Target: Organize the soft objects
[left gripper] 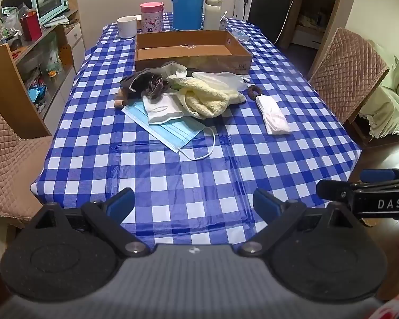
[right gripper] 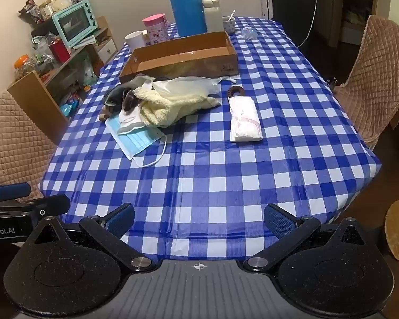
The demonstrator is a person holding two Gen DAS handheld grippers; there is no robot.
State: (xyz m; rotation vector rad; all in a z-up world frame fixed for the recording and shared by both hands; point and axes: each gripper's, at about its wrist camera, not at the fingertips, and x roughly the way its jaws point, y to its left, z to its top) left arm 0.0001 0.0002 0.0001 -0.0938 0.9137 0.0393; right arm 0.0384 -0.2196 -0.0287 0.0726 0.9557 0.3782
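Grippers sat back at the near edge of the table, both of them empty: the left gripper [left gripper: 192, 203] had its jaws spread wide over bare checked cloth, and the right gripper [right gripper: 199, 219] was just as wide, nothing between its pads either. Each showed at the edge of the other's view, so they hung side by side.

Ahead of them, well apart from both, lay the soft things. A heap sat mid-table just in front of the cardboard box [left gripper: 191, 50]: a cream towel [left gripper: 207, 99] on top, dark cloth [left gripper: 146, 82] to its left, a clear plastic bag [left gripper: 220, 78] behind, a white mask [left gripper: 161, 107] and under it a blue face mask [left gripper: 170, 130] whose long axis ran slantwise toward the near right, its ear loop [left gripper: 203, 151] trailing nearest the grippers. Off to the right, apart from the heap, lay a white tissue pack [right gripper: 244, 121], long axis running away from the camera, with a brown hair tie [right gripper: 234, 90] touching its far end.

By my reckoning the heap lay straighter ahead of the left gripper, the tissue pack nearer the right. The tablecloth [right gripper: 212, 180] between tools and heap was open, giving a clean forward run. The box looked empty and stood just behind the heap, its near wall the one edge to clear. Nothing had gone in yet.
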